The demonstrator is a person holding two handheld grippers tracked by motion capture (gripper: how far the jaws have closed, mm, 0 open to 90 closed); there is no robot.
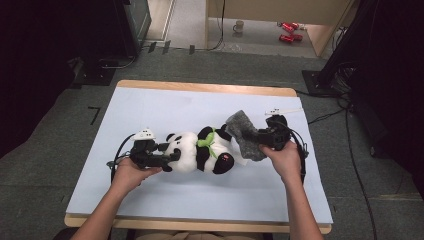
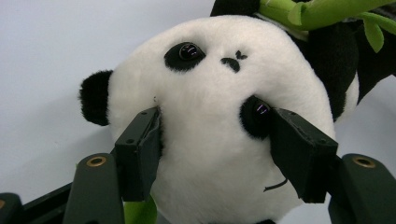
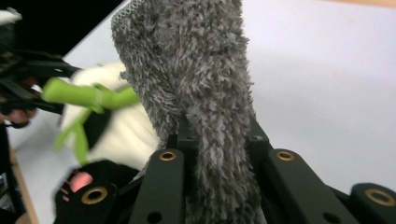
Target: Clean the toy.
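A plush panda (image 1: 197, 150) is lying on its side on the white table (image 1: 165, 200), lengthwise between the two grippers, its head toward the left gripper (image 1: 162, 155) and its feet toward the right gripper (image 1: 260, 137). In the left gripper view the panda (image 2: 219, 116) is facing the camera with its head between the two black jaws, and both pads are pressing into the white fur at the sides of the face, one just beside an eye patch; the left gripper (image 2: 215, 154) is thus pinching the panda's head. A green bamboo sprig (image 1: 207, 141) is lying across the panda's chest, beyond the head as seen from this gripper (image 2: 322, 11). The right gripper (image 3: 217, 140) is holding a grey fuzzy cloth (image 3: 201, 84), its jaws pressed together on the lower part of the fabric while the rest is rising above them. In the high view the cloth (image 1: 242, 132) is hanging between the right gripper and the panda's feet, touching or nearly touching the plush. From the right gripper, the panda (image 3: 116, 126) is showing blurred to the left of the cloth, with the sprig (image 3: 86, 100) and a pink-soled paw (image 3: 79, 182) nearest the jaws. The person's hands (image 1: 287, 160) are gripping both tools from the near edge of the table.
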